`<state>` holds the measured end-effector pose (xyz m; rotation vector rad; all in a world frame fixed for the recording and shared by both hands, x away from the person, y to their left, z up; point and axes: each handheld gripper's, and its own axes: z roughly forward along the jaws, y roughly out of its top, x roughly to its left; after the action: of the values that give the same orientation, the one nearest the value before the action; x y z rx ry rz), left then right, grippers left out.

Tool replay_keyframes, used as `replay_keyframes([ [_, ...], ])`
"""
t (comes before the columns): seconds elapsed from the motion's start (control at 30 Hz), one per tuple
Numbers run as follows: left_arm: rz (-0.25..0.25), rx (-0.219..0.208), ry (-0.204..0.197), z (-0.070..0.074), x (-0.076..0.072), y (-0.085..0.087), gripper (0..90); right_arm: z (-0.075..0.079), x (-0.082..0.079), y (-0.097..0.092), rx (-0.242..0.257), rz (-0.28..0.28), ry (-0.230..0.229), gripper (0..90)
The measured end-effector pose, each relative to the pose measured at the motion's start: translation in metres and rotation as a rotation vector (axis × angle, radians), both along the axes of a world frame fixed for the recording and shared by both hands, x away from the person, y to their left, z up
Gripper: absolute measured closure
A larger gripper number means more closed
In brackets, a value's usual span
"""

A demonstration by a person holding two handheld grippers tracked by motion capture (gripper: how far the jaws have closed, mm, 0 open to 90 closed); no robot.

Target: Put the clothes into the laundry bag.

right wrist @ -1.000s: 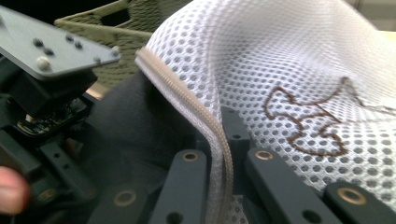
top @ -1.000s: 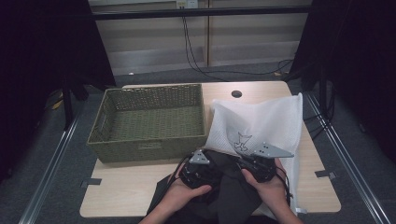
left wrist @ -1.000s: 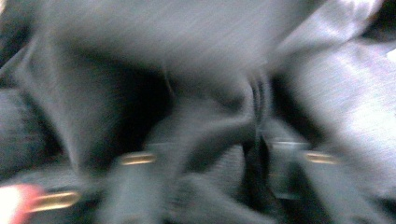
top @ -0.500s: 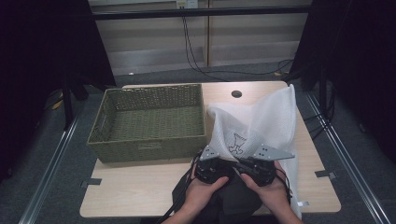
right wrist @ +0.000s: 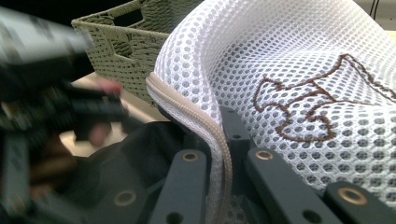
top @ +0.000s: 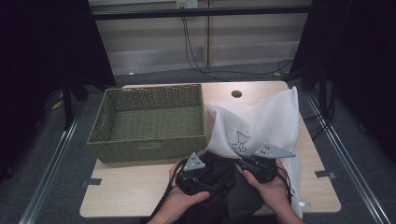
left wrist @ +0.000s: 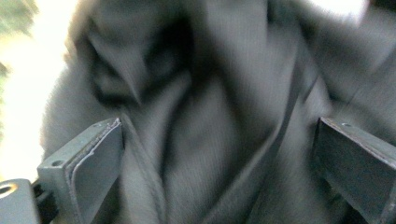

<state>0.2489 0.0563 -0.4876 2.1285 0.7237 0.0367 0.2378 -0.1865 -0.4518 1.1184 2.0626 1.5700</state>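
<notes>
The black garment (top: 219,179) lies bunched at the counter's (top: 121,196) near edge, part hidden under the white mesh bag (top: 261,123). The right gripper (right wrist: 224,154) jaws pinch the bag's zipper edge; the left gripper (left wrist: 219,154) jaws have just opened wide, blurred cloth between them unheld.

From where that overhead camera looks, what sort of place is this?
Probably a recording booth or lab rather than a home: a bare wooden table between dark curtains, metal floor rails, cables along the back wall.

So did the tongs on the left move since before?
Yes. The left tongs slid right toward the white mesh bag, then back left, nearer the basket, and have just opened over the black cloth.
</notes>
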Motion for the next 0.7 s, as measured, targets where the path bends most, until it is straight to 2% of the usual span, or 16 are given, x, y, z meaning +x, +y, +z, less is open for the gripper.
replay_keyframes([
  [0.07,-0.021,0.059,0.026,-0.011,-0.002,-0.012,5.1,-0.001,0.0,0.002,-0.004,0.006,-0.001,88.4],
  [0.13,-0.015,0.096,-0.032,-0.012,-0.006,-0.023,6.2,-0.002,-0.001,0.004,-0.008,0.006,0.0,88.4],
  [0.23,-0.02,0.088,-0.086,-0.008,-0.011,-0.03,21.9,-0.002,-0.002,0.007,-0.024,0.019,-0.024,88.4],
  [0.27,-0.019,0.03,-0.09,-0.007,-0.013,-0.032,44.3,-0.001,-0.003,0.008,-0.014,0.037,-0.037,88.5],
  [0.3,-0.024,0.018,-0.096,-0.005,-0.013,-0.033,54.5,0.001,-0.003,0.009,-0.006,0.049,-0.043,88.4],
  [0.33,-0.031,0.006,-0.108,-0.002,-0.013,-0.035,54.5,0.001,-0.003,0.009,-0.006,0.049,-0.043,88.4],
  [0.37,-0.022,-0.027,-0.129,0.004,-0.014,-0.036,64.6,0.003,-0.005,0.011,-0.003,0.057,-0.049,88.4],
  [0.43,0.016,-0.106,-0.173,0.014,-0.014,-0.037,73.3,0.011,-0.01,0.014,0.003,0.081,-0.077,88.4],
  [0.47,0.052,-0.173,-0.205,0.022,-0.014,-0.038,74.0,0.014,-0.012,0.015,0.005,0.084,-0.081,88.3],
  [0.5,0.098,-0.235,-0.22,0.03,-0.012,-0.04,74.3,0.023,-0.017,0.017,0.028,0.082,-0.11,88.4],
  [0.53,0.098,-0.235,-0.22,0.03,-0.012,-0.04,74.2,0.023,-0.017,0.017,0.028,0.082,-0.11,88.4],
  [0.57,0.138,-0.264,-0.217,0.031,-0.009,-0.042,73.8,0.031,-0.02,0.016,0.044,0.076,-0.122,88.5],
  [0.6,0.155,-0.261,-0.21,0.029,-0.006,-0.043,73.8,0.031,-0.02,0.016,0.044,0.076,-0.122,88.5],
  [0.63,0.221,-0.208,-0.182,0.016,0.004,-0.047,71.3,0.03,-0.02,0.016,0.026,0.075,-0.115,88.5],
  [0.67,0.221,-0.208,-0.182,0.016,0.004,-0.047,69.3,0.028,-0.019,0.015,0.009,0.068,-0.103,88.6],
  [0.7,0.231,-0.144,-0.164,0.006,0.011,-0.048,66.2,0.023,-0.017,0.014,0.006,0.066,-0.086,88.7],
])
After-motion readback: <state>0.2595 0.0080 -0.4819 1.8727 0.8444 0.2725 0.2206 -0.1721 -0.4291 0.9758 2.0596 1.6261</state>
